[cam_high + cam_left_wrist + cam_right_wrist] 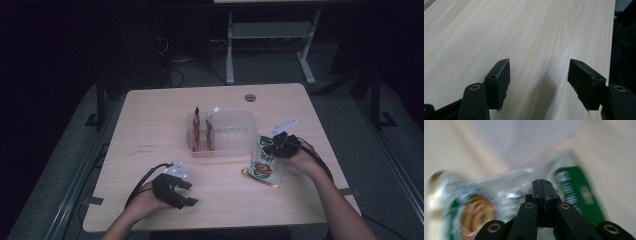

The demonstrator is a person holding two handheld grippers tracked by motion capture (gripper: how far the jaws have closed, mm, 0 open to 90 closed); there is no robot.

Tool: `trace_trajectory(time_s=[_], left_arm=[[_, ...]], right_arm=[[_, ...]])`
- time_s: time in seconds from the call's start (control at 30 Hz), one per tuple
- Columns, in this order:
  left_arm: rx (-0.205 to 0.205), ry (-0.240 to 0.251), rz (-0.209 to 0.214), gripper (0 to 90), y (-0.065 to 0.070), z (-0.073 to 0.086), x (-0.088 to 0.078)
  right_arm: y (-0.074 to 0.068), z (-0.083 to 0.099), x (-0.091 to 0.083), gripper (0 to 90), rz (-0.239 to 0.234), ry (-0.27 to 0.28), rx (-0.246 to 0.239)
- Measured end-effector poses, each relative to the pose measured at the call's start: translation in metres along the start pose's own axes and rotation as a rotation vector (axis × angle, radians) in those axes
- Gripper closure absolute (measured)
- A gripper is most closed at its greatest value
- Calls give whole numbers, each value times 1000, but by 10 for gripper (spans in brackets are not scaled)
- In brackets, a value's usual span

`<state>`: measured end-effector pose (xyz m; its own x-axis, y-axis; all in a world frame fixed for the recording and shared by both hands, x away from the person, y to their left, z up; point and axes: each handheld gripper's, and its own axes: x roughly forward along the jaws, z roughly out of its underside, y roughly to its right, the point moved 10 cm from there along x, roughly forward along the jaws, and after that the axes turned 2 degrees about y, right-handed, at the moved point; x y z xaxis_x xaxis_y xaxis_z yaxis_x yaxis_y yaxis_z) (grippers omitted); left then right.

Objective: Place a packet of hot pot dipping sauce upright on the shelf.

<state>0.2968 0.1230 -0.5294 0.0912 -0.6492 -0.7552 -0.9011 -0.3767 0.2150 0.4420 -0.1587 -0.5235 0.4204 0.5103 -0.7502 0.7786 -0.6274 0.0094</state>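
Note:
A green and white snack packet [265,164] lies flat on the table to the right of a clear plastic bin [235,131]. Two red-brown packets [204,131] stand upright in the bin's left end. My right gripper [278,146] is over the packet's far end. In the right gripper view its jaws are pressed together above the blurred packet [574,187], and I see nothing between them. My left gripper [185,192] rests low over bare wood at the front left. It stands open and empty [539,85], jaws wide apart.
The wooden table [150,125] has a round grommet [250,97] near its far edge. The table's right edge [611,50] runs close beside my left gripper's jaw in the left gripper view. Dark floor, cables and a white desk frame [230,50] lie beyond the table.

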Motion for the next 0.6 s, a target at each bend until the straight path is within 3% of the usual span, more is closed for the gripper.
trace_trajectory(time_s=[0.17, 0.27, 0.4, 0.6], left_arm=[[-5, 2, 2, 340, 0, 0, 1], [-6, 2, 2, 340, 0, 0, 0], [-11, 1, 0, 340, -2, 1, 0], [-5, -3, 2, 340, 0, 1, 1]], right_arm=[[38, -5, 5, 900, 82, -8, 43], [49, -6, 12, 900, 93, -8, 71], [51, 2, 21, 900, 93, -51, 63], [49, 6, 19, 900, 77, -61, 73]])
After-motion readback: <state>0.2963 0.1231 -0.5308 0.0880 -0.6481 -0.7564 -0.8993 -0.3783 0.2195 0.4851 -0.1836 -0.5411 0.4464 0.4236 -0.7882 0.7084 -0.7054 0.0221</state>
